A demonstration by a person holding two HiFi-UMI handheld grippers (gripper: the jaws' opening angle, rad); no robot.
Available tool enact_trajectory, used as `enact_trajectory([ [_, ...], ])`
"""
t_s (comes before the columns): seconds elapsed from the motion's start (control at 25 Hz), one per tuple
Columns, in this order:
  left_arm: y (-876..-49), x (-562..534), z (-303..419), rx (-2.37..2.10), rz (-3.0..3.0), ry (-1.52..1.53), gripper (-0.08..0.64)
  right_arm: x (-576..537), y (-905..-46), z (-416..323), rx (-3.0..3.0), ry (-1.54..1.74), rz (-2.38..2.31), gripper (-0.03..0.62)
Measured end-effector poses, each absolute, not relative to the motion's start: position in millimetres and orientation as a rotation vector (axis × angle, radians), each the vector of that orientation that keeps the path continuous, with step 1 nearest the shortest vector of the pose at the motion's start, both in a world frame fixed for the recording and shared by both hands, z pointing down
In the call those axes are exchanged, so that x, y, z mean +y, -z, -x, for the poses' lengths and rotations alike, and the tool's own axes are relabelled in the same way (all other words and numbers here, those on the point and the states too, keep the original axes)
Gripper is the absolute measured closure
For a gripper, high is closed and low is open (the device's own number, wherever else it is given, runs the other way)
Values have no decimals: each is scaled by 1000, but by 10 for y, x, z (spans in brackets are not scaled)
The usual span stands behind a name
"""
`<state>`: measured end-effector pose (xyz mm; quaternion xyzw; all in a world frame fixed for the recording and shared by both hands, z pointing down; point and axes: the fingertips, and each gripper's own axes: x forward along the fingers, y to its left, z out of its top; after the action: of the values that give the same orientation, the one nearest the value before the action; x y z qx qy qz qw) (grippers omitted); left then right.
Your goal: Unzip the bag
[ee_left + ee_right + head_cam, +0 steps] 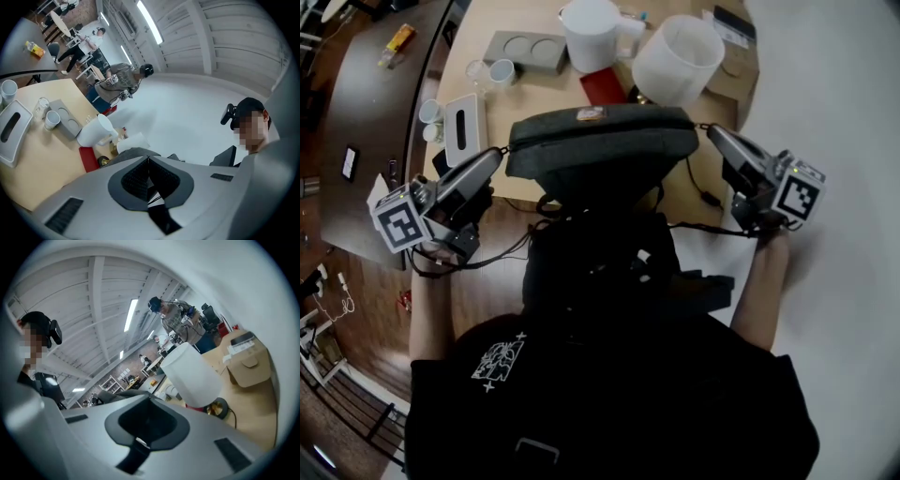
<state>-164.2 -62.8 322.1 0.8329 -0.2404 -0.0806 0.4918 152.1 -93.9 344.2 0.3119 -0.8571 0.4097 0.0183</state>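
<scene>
A dark grey bag (602, 150) lies across the front edge of the wooden table (511, 19), with its long top side facing me. My left gripper (497, 153) is shut, its tip right at the bag's left end. My right gripper (711, 129) is also shut, its tip just off the bag's right end. In the left gripper view the jaws meet at the left gripper's tip (148, 158) with nothing between them, and the bag (125, 154) shows just beyond. In the right gripper view the right gripper (150, 398) is shut too, the bag (115, 397) a dark edge behind it.
Behind the bag stand a white jug (591, 33), a white cylinder shade (678, 58), a red flat thing (603, 86), a grey two-hole tray (525, 52), cups (502, 70), a white tissue box (464, 122) and a cardboard box (736, 66). A black cable (703, 194) trails at the right.
</scene>
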Motion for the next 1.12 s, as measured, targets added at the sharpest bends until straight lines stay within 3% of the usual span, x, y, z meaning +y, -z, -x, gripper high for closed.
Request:
enact_trajectory([
  [0.28,-3802,-623,2024,-668,-1862,251,557,-933,-3787,-1694,-2592,-1323,-1023,581],
  [0.56,-4685,-410,1844,-690,-1791,150,557,-822,-4365,-1713,-2484,-1371,-1034,581],
  [1.04,-4685,-270,1782,-808,-2048,39,554,-667,-4462,-1650,-2525,-1118,-973,573],
  [1.12,-4603,-227,1784,-828,-2099,19,504,-645,-4445,-1662,-2525,-1045,-983,559],
])
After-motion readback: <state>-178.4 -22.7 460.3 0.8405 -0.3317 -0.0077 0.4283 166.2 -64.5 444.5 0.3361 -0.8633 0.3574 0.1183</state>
